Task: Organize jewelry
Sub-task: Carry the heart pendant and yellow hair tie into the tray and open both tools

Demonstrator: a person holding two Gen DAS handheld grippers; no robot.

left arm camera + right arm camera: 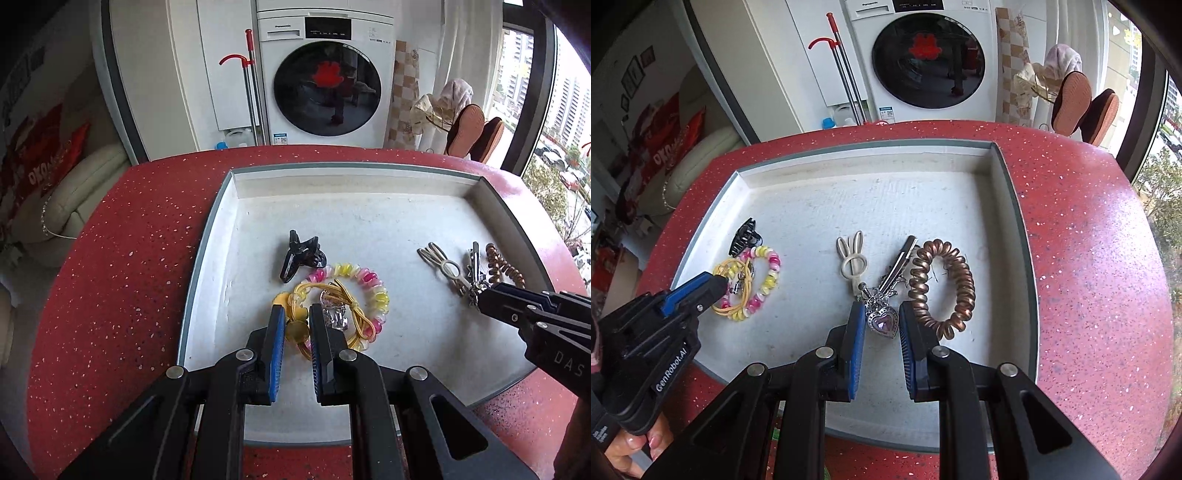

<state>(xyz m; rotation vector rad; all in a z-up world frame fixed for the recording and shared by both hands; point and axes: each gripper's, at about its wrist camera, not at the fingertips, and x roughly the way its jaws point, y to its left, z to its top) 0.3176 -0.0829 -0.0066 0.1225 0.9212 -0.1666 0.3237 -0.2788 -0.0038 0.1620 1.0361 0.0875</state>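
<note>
**Two grippers working inside one white tray**

Six hair and jewelry pieces are lying in a shallow white tray that is sitting on a red speckled desk. At the tray's left side, a black claw clip is resting just beside a pink-and-yellow coil bracelet, and a yellow elastic band with round yellow charms is lying across that bracelet. At the right side, a cream rabbit-ear clip, a silver clip with a purple heart pendant and a copper spiral hair tie are lying close together, the pendant piece touching the rabbit-ear clip's lower end.

The left gripper is reaching down over the yellow band, its fingers standing narrowly apart with a round charm between them; whether the pads are pressing it I cannot tell. The right gripper is straddling the heart pendant, its fingers also only slightly parted, and contact with the pendant is unclear. A hand is gripping the left tool's handle.
</note>
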